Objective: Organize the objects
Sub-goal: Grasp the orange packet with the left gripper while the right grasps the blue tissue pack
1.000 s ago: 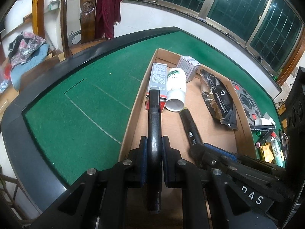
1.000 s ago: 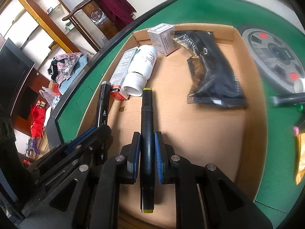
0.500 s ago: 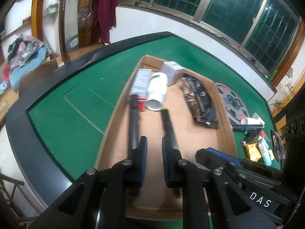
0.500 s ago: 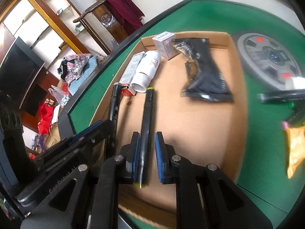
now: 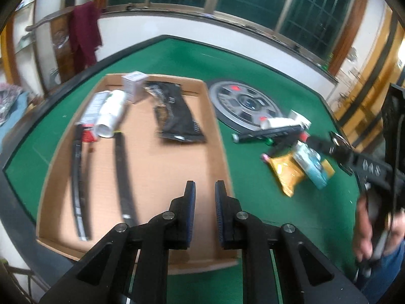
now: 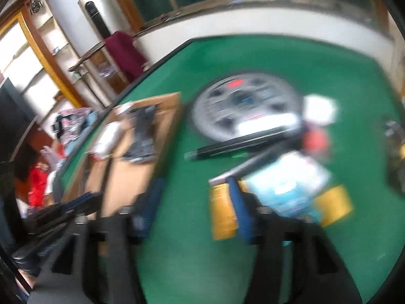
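Objects partly sorted: cardboard tray [image 5: 222,136] on the green table [image 5: 253,81] already holds two black markers [image 5: 124,167], a white tube [image 5: 111,116], a flat carton [image 5: 92,106], a small white box [image 5: 134,82] and a black pouch [image 5: 177,114]. Left to move, a pile lies well right of the tray beside the round grey disc [image 5: 243,103]: another black marker [image 5: 268,133], a yellow packet [image 5: 286,172], a light-blue pack [image 5: 311,164], small white items. Left gripper [image 5: 204,190] hangs over the tray's right edge, jaws narrow, nothing between them. Right gripper [image 6: 195,205], blurred, is opening over the pile, empty. Roughly halfway, I'd judge.
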A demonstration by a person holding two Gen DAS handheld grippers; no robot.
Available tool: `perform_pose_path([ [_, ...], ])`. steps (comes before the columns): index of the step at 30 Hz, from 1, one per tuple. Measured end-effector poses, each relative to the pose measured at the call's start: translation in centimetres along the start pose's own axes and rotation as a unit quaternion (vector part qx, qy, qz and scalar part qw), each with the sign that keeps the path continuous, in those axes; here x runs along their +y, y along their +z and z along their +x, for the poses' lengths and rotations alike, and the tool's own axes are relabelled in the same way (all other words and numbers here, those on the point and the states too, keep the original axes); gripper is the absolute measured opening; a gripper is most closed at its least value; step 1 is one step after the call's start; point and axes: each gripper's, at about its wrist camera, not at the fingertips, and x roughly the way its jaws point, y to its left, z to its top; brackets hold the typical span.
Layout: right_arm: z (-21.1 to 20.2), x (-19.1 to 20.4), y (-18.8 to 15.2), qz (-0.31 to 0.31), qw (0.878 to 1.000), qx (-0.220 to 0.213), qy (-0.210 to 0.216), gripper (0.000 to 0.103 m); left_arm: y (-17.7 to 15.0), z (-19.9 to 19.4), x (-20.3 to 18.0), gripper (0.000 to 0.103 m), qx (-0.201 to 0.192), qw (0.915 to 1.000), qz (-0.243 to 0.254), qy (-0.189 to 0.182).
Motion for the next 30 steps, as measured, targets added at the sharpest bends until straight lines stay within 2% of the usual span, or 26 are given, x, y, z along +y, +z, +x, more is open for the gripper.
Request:
perform_pose_path([
  [1, -0.4, -1.4, 0.2, 0.002, 1.0, -0.008, -0.01, 0.058, -0.1, 0.2, -0.4, 0.013, 0.002, 1.0, 0.002, 0.0],
  [2, -0.5, -2.4, 0.3, 0.005, 1.0, -0.005, -0.007, 0.067, -0.1, 0.3, -0.9, 0.013, 0.004, 1.0, 0.004, 0.0],
  [3, -0.3, -3.4, 0.4, 0.01, 1.0, 0.006, 0.004, 0.07, -0.2, 0.4, -1.2, 0.013, 0.006, 1.0, 0.007, 0.0],
  [5, 0.2, -4.8, 0.3, 0.023, 0.998, 0.029, 0.042, 0.07, -0.4, 0.6, -1.8, 0.013, 0.008, 0.9999, 0.012, -0.002],
  [10, 1.8, -5.1, -0.7, 0.005, 0.996, 0.063, 0.06, 0.07, -1.0, 0.7, -2.7, 0.013, 0.012, 0.9996, 0.024, -0.005],
  [14, 3.0, -4.2, -1.2, -0.027, 0.996, 0.07, 0.039, 0.07, -1.1, 0.8, -3.1, 0.013, 0.012, 0.9995, 0.028, -0.008],
  [16, 3.2, -3.4, -1.6, -0.054, 0.996, 0.064, 0.011, 0.07, -1.2, 0.7, -3.3, 0.013, 0.01, 0.9993, 0.033, -0.011],
  [17, 3.2, -3.5, -1.8, -0.054, 0.997, 0.063, 0.01, 0.063, -1.2, 0.7, -3.5, 0.013, 0.009, 0.9992, 0.036, -0.015],
  [18, 3.3, -3.5, -1.9, -0.05, 0.996, 0.067, 0.015, 0.045, -1.1, 0.7, -3.7, 0.013, 0.009, 0.999, 0.039, -0.018],
  [19, 3.1, -3.9, -1.9, -0.041, 0.997, 0.065, 0.02, 0.045, -1.0, 0.8, -3.9, 0.013, 0.008, 0.9988, 0.042, -0.022],
  [21, 2.8, -4.6, -1.9, -0.022, 0.998, 0.064, 0.02, 0.037, -0.7, 1.1, -4.9, 0.013, 0.007, 0.998, 0.054, -0.031],
  [22, 2.2, -5.0, -1.9, -0.015, 0.998, 0.055, 0.014, 0.035, -0.6, 1.3, -5.5, 0.013, 0.01, 0.9973, 0.063, -0.038],
  [24, 0.8, -6.0, -1.8, 0.011, 0.999, 0.042, 0.025, 0.035, -0.2, 2.3, -7.4, 0.013, 0.02, 0.9944, 0.085, -0.059],
  [27, -2.1, -7.2, -1.7, 0.04, 0.998, 0.009, 0.038, 0.035, 0.5, 3.7, -10.4, 0.013, 0.028, 0.9892, 0.126, -0.071],
  [30, -4.3, -7.8, -2.4, 0.047, 0.998, -0.017, 0.044, 0.035, 1.1, 5.9, -13.5, 0.014, 0.036, 0.9807, 0.183, -0.059],
])
